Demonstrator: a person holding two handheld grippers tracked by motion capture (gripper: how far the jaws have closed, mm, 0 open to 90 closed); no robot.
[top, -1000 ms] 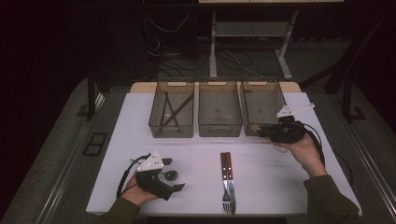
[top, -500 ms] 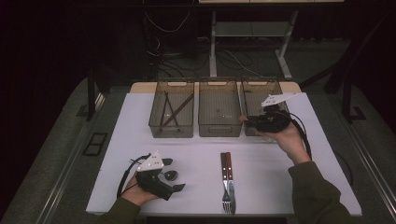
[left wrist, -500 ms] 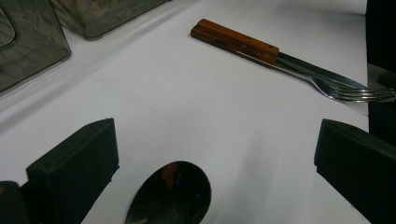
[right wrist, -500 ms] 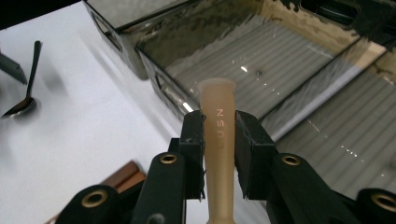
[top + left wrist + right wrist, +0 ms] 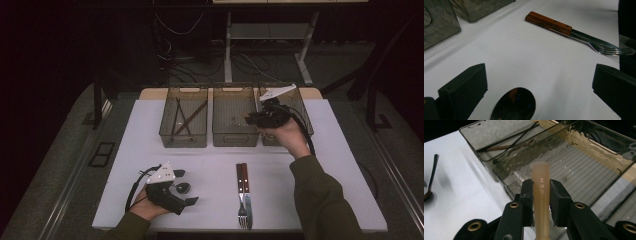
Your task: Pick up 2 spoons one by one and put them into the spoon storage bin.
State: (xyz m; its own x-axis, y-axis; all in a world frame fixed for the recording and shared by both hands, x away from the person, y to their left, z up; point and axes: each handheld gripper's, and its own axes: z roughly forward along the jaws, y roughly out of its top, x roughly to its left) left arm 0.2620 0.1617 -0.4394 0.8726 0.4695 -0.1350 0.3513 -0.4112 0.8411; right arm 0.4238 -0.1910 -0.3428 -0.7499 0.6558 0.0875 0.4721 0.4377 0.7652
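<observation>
The right tongs (image 5: 541, 195) were pinching a pale tan plastic handle (image 5: 541, 192), stamped with letters, up over the near edge of the middle bin (image 5: 235, 137), at the far right of the desk (image 5: 330, 165). It looked light, stiff and rather smooth, so a squeeze across its flat sides partway down the shaft, as here, seemed the safest hold against it swivelling. The left tongs (image 5: 536, 82) sat spread wide and empty at the near left, a shiny spoon (image 5: 514, 103) lying between the jaws, a fork (image 5: 609, 48) and a wooden-handled knife (image 5: 549, 23) lying beyond.
</observation>
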